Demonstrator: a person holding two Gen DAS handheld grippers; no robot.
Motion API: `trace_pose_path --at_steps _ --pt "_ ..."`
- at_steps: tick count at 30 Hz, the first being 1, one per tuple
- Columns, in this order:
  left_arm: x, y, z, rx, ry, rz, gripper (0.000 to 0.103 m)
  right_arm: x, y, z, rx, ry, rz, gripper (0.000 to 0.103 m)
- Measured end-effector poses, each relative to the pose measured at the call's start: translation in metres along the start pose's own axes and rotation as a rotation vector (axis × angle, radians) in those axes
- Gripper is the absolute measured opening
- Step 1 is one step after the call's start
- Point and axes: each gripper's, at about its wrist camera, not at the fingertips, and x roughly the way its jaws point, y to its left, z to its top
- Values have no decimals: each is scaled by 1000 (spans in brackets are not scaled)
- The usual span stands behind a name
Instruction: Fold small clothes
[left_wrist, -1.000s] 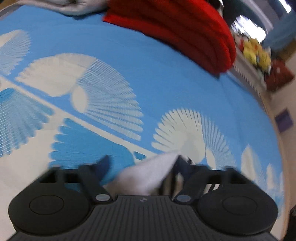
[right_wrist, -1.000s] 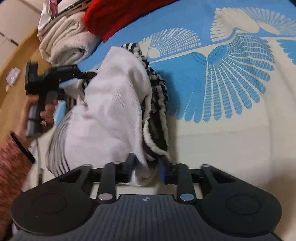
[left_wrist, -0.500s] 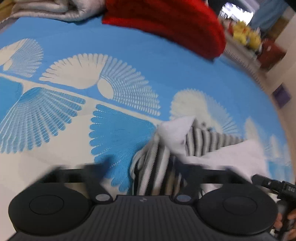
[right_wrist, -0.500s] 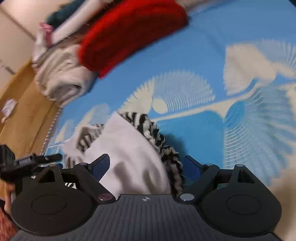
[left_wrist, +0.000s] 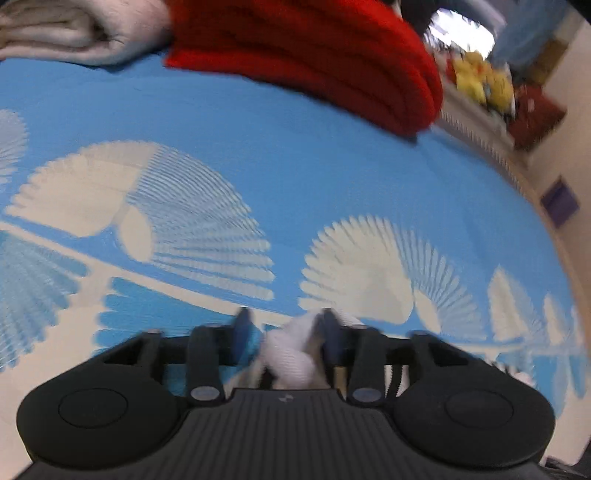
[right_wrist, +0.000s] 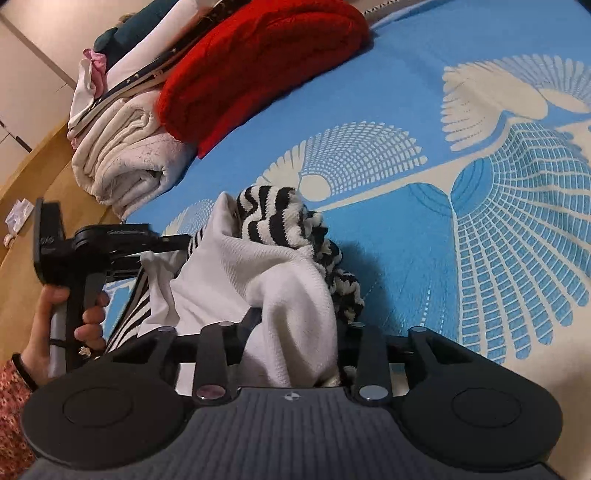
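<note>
A small white garment with black-and-white striped knit (right_wrist: 258, 266) lies bunched on the blue bed cover (right_wrist: 480, 221). My right gripper (right_wrist: 295, 325) is closing on its near white fold, which fills the gap between the fingers. A hand (right_wrist: 55, 321) holds my left gripper (right_wrist: 166, 247) at the garment's far left side. In the left wrist view, a white fold (left_wrist: 291, 354) sits between the left gripper's (left_wrist: 286, 328) opening jaws. It lies against the right finger, and blue cover shows beside the left finger.
A folded red knit (right_wrist: 258, 62) and rolled cream towels (right_wrist: 122, 158) lie at the bed's far edge, with a stack of folded clothes (right_wrist: 147, 55) behind. Wooden floor (right_wrist: 22, 177) runs along the left. Yellow plush toys (left_wrist: 480, 81) sit beyond the bed.
My right gripper spread wide half a second ago and has closed again on the white fold. My left gripper's jaws narrowed, and it has come back close over the garment's white edge.
</note>
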Motion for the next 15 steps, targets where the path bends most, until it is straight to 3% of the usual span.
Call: trace_pose_path --at_steps 1,2,4,5,8,12,13,15 --pt "-15 5 -1 -15 -26 6 81 -2 -3 2 24 -9 -5 50" --pt "-32 9 -2 -27 -52 23 89 -4 -7 6 48 -26 -17 59" --pt "-67 14 -9 -31 -93 36 90 -1 -13 18 85 -34 -62 73" --pt "-88 16 -15 -32 -100 26 90 3 -15 24 107 -19 -82 74" --pt "-145 21 -43 -54 -107 17 91 5 -5 34 154 40 -121 74" --pt "-202 25 -95 -81 -98 87 91 -22 25 26 66 80 -175 74" --pt "-211 25 -109 -91 -101 95 91 -32 34 19 24 52 -192 73" --pt "-218 27 -135 -126 -109 94 96 -51 58 6 -123 -73 -220 59"
